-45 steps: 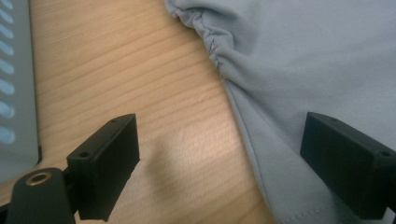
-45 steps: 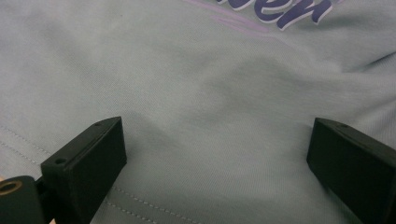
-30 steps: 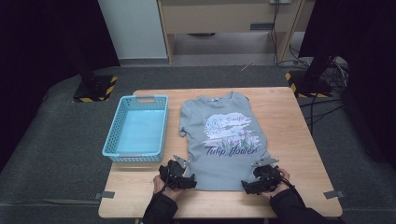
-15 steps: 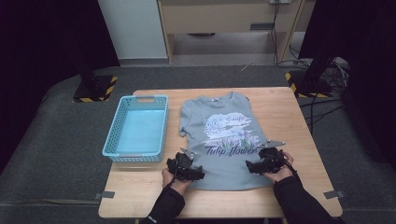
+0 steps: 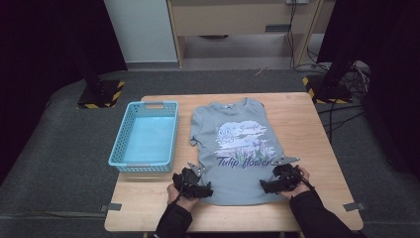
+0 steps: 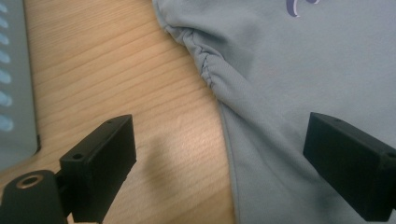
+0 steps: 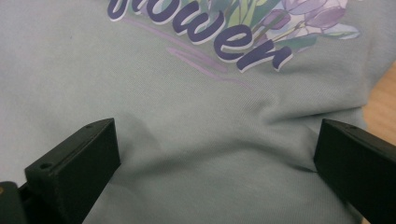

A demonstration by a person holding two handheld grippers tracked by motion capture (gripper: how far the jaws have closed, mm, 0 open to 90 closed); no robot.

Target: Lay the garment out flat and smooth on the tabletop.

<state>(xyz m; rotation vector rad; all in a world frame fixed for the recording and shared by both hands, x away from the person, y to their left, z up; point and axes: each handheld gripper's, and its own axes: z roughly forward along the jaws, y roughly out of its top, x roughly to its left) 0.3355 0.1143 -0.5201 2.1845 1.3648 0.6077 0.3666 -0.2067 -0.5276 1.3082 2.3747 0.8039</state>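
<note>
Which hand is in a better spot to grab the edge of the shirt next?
Probably left. The left tool is open with the t-shirt side edge between its jaws. The right tool, also open, looks down on flat cloth.

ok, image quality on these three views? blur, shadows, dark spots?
High view: table evenly lit, surroundings near black. Left gripper view: basket at the edge blurred; soft jaw shadow on the wood. Right gripper view: T-shirt print sharp, no glare.
</note>
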